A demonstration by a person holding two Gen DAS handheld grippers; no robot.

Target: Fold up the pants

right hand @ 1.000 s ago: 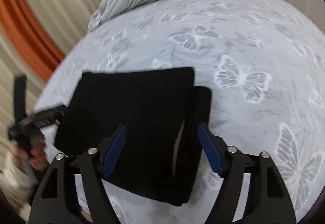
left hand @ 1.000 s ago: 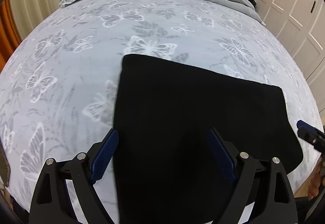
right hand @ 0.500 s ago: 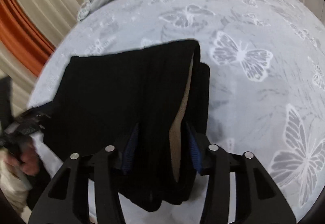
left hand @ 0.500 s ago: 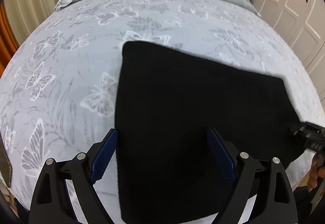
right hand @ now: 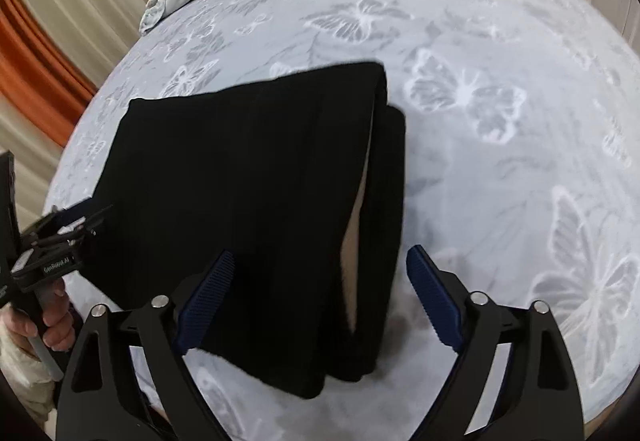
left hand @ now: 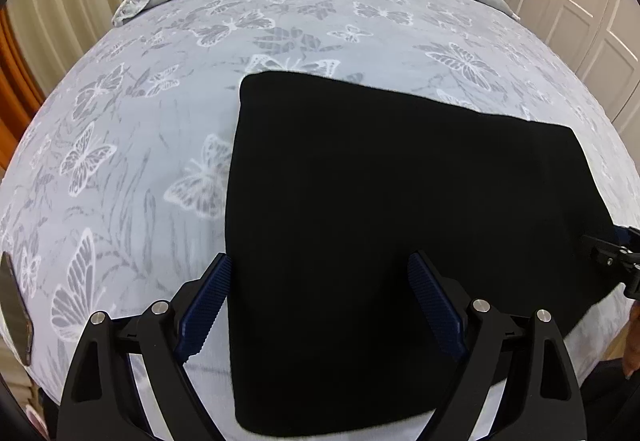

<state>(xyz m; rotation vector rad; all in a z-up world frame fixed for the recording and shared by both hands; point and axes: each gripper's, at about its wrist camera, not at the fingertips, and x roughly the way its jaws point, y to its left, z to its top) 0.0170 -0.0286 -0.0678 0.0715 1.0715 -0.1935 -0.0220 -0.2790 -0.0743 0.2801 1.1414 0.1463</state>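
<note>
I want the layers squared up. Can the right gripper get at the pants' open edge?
Probably yes. The right gripper hangs open over that edge of the pants, its jaws having just opened, gripping nothing. Nothing lies between them and the cloth.

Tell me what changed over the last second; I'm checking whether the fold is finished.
The right claw had closed on the pants near their layered right edge half a second ago; its jaws have just been opening, and now they stand wide over the cloth without pinching it. The pants lie folded on the bed. The left claw stayed open above the pants' left edge, and the pants kept their place.
</note>
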